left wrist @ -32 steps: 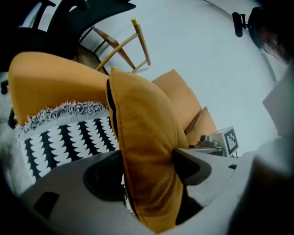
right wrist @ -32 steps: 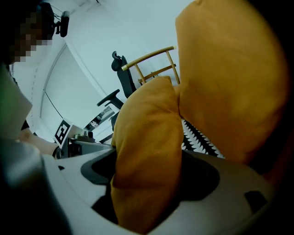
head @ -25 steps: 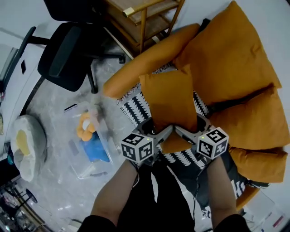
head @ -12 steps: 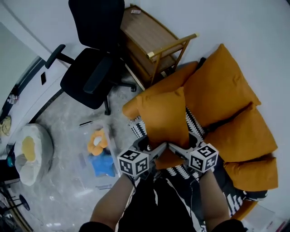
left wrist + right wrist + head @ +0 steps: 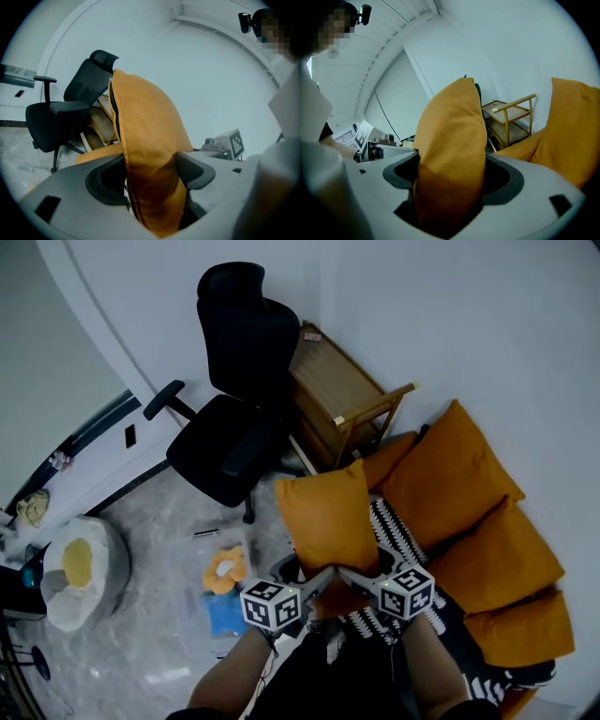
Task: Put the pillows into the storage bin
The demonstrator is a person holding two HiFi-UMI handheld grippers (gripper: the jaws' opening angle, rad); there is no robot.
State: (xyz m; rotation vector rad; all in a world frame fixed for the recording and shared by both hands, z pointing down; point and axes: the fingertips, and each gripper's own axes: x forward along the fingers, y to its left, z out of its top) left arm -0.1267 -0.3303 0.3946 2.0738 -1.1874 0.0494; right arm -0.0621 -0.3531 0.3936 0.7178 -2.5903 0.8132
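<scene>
An orange pillow (image 5: 328, 517) hangs upright in the air in front of me, held by its lower edge from both sides. My left gripper (image 5: 309, 575) is shut on its left lower corner and my right gripper (image 5: 356, 574) is shut on its right lower corner. In the left gripper view the pillow (image 5: 145, 140) fills the gap of the left gripper (image 5: 151, 180). The right gripper view shows the pillow (image 5: 452, 140) squeezed in the right gripper (image 5: 450, 185). A clear storage bin (image 5: 206, 624) stands on the floor at lower left, with an orange plush toy (image 5: 224, 569) in it.
An orange sofa (image 5: 469, 521) with several cushions and a black-and-white patterned pillow (image 5: 392, 518) lies to the right. A black office chair (image 5: 234, 427) and a wooden cart (image 5: 342, 404) stand behind. A white round cushion (image 5: 80, 568) sits on the floor at left.
Both grippers have risen together with the orange pillow, lifting it off the sofa. The head view has tilted up, so the chair and wall now show more.
</scene>
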